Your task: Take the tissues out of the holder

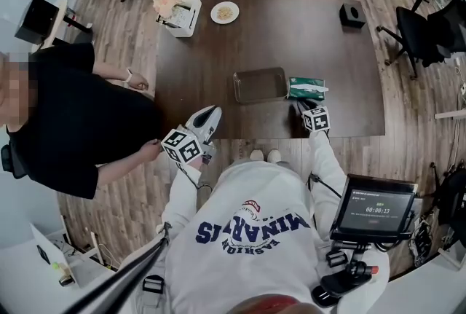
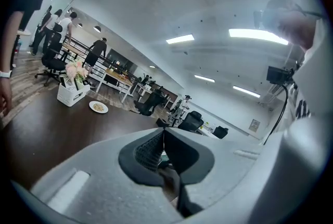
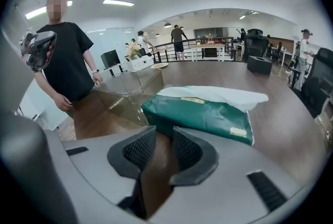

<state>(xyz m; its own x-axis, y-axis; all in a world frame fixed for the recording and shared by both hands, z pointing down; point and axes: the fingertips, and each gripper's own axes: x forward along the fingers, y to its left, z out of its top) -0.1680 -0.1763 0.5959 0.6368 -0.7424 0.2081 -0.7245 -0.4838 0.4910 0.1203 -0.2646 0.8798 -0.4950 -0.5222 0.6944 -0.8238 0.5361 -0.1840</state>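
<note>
A green tissue pack [image 1: 306, 88] lies on the dark table [image 1: 291, 36], just right of the clear, empty holder [image 1: 260, 84]. In the right gripper view the green tissue pack [image 3: 203, 114] has a white tissue [image 3: 218, 95] sticking out of its top, and the clear holder [image 3: 130, 88] stands to its left. My right gripper [image 3: 164, 132] is open, its jaws a little apart with nothing between them, just short of the pack's near edge. From above, the right gripper [image 1: 303, 108] sits at the table's front. My left gripper [image 1: 207, 116] is shut and empty at the front edge, its jaws [image 2: 163, 132] pointing upward.
A person in black [image 1: 65, 123] stands at the table's left side, one hand on the edge. A flower box [image 1: 177, 8], a plate [image 1: 224, 12] and a black box [image 1: 352, 14] sit along the far side. Office chairs [image 1: 422, 32] ring the table.
</note>
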